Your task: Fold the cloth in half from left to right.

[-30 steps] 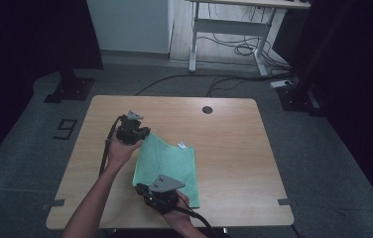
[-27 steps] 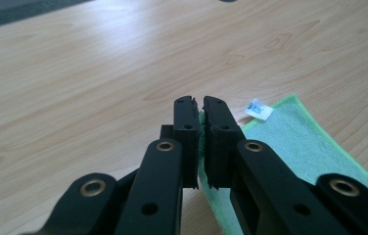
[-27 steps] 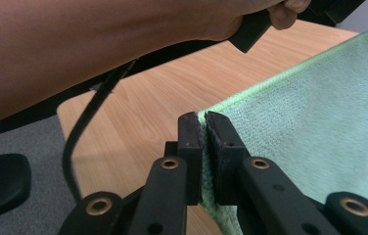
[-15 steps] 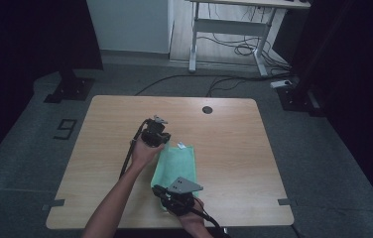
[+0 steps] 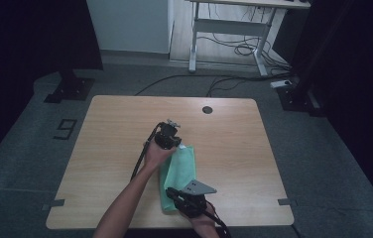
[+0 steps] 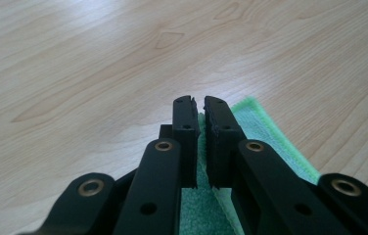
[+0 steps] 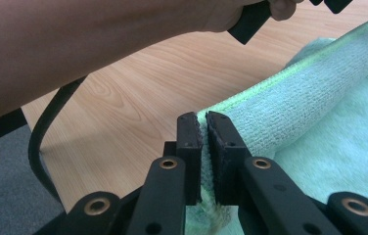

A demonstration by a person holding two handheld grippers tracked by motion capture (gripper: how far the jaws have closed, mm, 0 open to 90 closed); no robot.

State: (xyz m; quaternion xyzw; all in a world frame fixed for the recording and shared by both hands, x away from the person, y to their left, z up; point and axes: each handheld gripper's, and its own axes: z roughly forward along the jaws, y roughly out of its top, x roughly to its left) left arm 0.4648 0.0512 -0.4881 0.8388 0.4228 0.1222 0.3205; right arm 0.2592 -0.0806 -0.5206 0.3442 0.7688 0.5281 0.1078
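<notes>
A green towel [image 5: 182, 171] lies folded lengthwise near the front middle of the wooden table [image 5: 234, 144]. My left gripper [image 5: 168, 136] is at its far end, shut on a far corner of the towel [image 6: 265, 132], with cloth pinched between the jaws [image 6: 199, 105]. My right gripper [image 5: 184, 201] is at the near end and is shut on the towel's near edge [image 7: 202, 120]. From that grip the lifted layer of the towel [image 7: 319, 112] stretches taut above the layer lying flat. The person's left forearm [image 7: 99, 44] crosses over the right gripper view.
A round cable hole [image 5: 207, 109] sits at the table's back edge. A "9" mark [image 5: 65, 129] is on the floor at the left. A desk frame [image 5: 224, 34] and floor cables [image 5: 244, 49] stand behind the table.
Both grippers have moved to the right, carrying the towel's left edge over. The towel now looks narrower, with one layer folded across the other.
</notes>
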